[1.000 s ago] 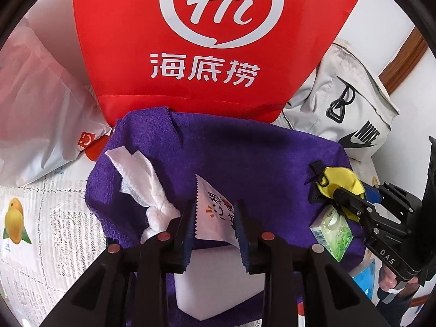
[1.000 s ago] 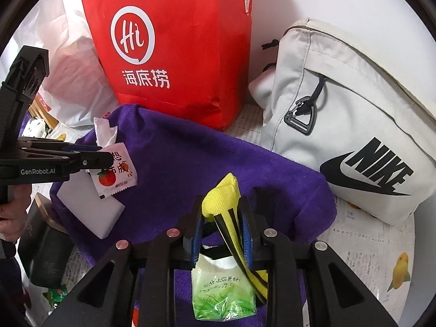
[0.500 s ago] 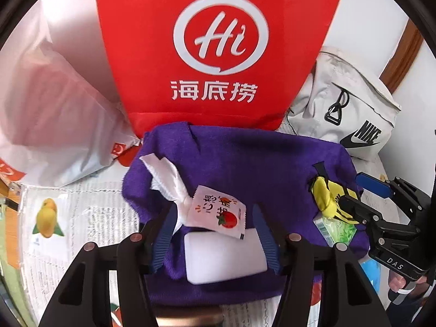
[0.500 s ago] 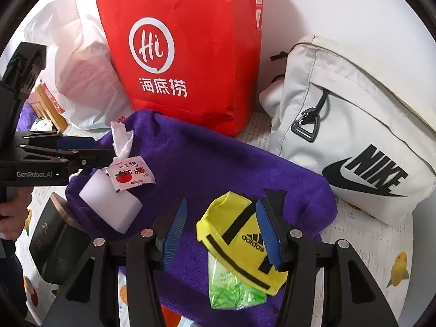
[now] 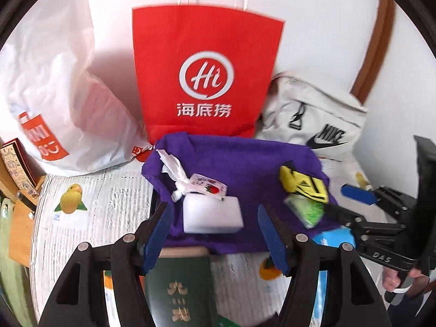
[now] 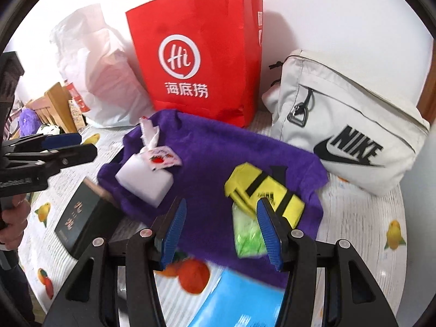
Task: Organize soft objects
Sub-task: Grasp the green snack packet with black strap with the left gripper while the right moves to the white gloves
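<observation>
Your left gripper (image 5: 215, 234) points steeply downward, its blue-padded fingers (image 5: 158, 234) spread and its jaws opening with nothing pressed between them. Your right gripper (image 6: 222, 230) tilts down at a like angle, its fingers (image 6: 268, 231) parted and gripping nothing. Seen from the opposite camera, each tool reaches in from the side: your left hand (image 6: 12, 218) wraps its handle at the frame edge, and your right hand (image 5: 400, 278) does the same.
</observation>
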Tool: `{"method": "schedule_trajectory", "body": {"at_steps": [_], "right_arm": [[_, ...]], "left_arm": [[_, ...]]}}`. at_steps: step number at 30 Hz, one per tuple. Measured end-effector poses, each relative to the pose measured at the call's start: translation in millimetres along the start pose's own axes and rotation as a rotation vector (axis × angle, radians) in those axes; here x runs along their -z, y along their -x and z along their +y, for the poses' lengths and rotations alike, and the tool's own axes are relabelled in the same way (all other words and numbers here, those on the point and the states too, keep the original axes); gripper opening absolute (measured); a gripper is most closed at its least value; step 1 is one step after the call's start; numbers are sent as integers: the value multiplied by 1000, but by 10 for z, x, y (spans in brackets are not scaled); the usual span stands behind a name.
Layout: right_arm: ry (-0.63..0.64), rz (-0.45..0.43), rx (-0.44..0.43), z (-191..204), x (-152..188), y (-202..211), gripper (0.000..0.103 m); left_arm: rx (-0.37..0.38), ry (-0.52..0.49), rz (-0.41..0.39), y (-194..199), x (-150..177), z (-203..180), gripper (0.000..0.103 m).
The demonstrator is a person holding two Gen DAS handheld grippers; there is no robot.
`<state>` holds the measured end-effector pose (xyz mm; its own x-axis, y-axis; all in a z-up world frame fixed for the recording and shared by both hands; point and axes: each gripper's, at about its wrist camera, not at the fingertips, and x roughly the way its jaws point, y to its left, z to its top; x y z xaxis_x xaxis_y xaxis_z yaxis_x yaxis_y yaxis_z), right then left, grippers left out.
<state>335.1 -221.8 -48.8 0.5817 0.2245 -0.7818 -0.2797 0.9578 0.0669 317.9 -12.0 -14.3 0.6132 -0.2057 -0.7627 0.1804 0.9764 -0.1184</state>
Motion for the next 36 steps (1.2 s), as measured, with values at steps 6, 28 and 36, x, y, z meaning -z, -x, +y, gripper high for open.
{"method": "schedule_trajectory", "body": {"at_steps": [6, 28, 36], "right_arm": [[-17, -11, -8, 124, 307, 273, 54], [-41, 38, -63, 586, 1759, 905, 62], [-66, 82, -67, 479, 2109, 788, 62]], "left_arm": [[-35, 18, 9, 333, 288, -21, 63], [54, 121, 247, 24, 1640, -254, 68], [-55, 142, 299, -320, 1644, -440, 79]]}}
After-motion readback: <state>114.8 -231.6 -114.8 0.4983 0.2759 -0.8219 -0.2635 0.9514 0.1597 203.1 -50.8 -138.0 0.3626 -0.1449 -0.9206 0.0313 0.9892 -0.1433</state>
